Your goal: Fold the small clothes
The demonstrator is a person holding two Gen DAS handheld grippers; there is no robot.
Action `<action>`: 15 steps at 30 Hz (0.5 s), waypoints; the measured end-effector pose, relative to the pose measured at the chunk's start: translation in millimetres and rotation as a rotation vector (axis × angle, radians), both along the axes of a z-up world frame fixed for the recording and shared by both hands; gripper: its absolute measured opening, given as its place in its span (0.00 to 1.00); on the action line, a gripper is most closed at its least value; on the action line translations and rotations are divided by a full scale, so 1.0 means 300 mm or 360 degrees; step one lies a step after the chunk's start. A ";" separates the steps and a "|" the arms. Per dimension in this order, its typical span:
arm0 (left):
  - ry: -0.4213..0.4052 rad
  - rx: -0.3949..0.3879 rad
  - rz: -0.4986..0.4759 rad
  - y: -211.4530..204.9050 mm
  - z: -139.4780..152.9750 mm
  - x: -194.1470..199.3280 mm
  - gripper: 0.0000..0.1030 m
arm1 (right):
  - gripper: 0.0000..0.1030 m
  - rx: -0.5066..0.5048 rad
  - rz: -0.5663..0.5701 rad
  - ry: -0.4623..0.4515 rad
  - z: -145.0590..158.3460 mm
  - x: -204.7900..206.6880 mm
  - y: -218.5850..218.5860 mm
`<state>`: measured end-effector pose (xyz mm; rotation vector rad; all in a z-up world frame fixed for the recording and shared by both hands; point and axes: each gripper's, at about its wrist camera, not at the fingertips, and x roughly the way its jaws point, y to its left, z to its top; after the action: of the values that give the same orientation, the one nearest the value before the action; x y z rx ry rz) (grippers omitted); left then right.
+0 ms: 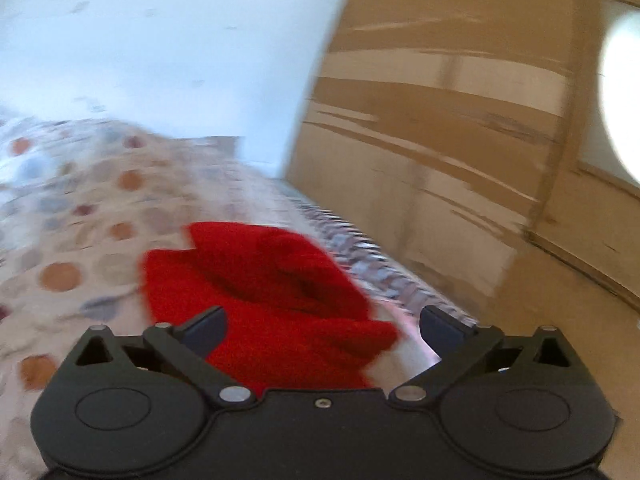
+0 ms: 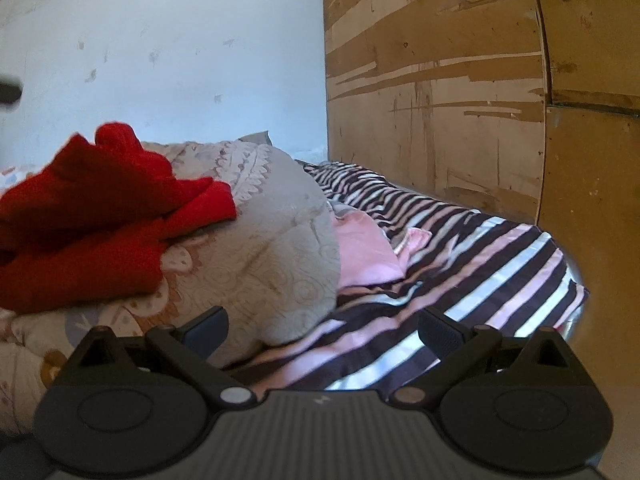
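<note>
Bedroom setting: pale blue wall (image 2: 160, 40) at left, scuffed brown wooden panel (image 2: 432, 80) at right, bed below. Item one, task piece: red knit garment (image 2: 92, 216), loosely bunched on the dotted quilt (image 1: 60, 276), lying between my left gripper (image 1: 320, 330) fingers though unpressed; its jaws stand wide apart, holding nothing. I judge it light, soft, floppy, not slippery, safe to pinch firmly; best taken at a corner or hem edge, since the middle would only gather into a lump. Item two: grey-white pillow (image 2: 280, 248). Item three: pink cloth (image 2: 364, 252), crumpled on the striped sheet (image 2: 460, 256). My right gripper (image 2: 322, 330) is likewise spread wide, empty, over the stripes.
</note>
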<state>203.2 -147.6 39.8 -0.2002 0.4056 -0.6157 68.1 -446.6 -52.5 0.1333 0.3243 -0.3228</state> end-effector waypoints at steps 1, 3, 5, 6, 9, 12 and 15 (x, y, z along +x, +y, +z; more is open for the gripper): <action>0.0032 0.0003 0.0074 0.017 -0.010 0.013 0.99 | 1.00 0.0005 0.0001 -0.0024 0.012 0.005 0.003; 0.0118 0.0017 0.0222 0.045 -0.033 0.045 0.99 | 1.00 0.0019 0.0007 -0.0083 0.044 0.018 0.006; 0.0212 -0.0011 0.0315 0.077 -0.068 0.069 0.99 | 1.00 0.0035 0.0015 -0.0157 0.091 0.042 0.003; 0.0262 -0.0030 0.0333 0.092 -0.082 0.081 0.99 | 1.00 0.0041 0.0025 -0.0193 0.117 0.058 0.000; 0.0374 -0.0065 0.0350 0.117 -0.126 0.104 0.99 | 1.00 0.0064 0.0116 -0.0303 0.210 0.123 0.002; 0.0427 -0.0119 0.0326 0.127 -0.163 0.107 0.99 | 1.00 0.0117 0.0330 -0.0328 0.299 0.222 0.021; 0.0479 -0.0125 0.0302 0.129 -0.197 0.109 0.99 | 1.00 0.0194 0.0509 -0.0291 0.354 0.319 0.048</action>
<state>235.7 -108.9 -19.2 -0.4045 0.6452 -0.4150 163.8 -432.2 53.8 0.2259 0.1793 0.0264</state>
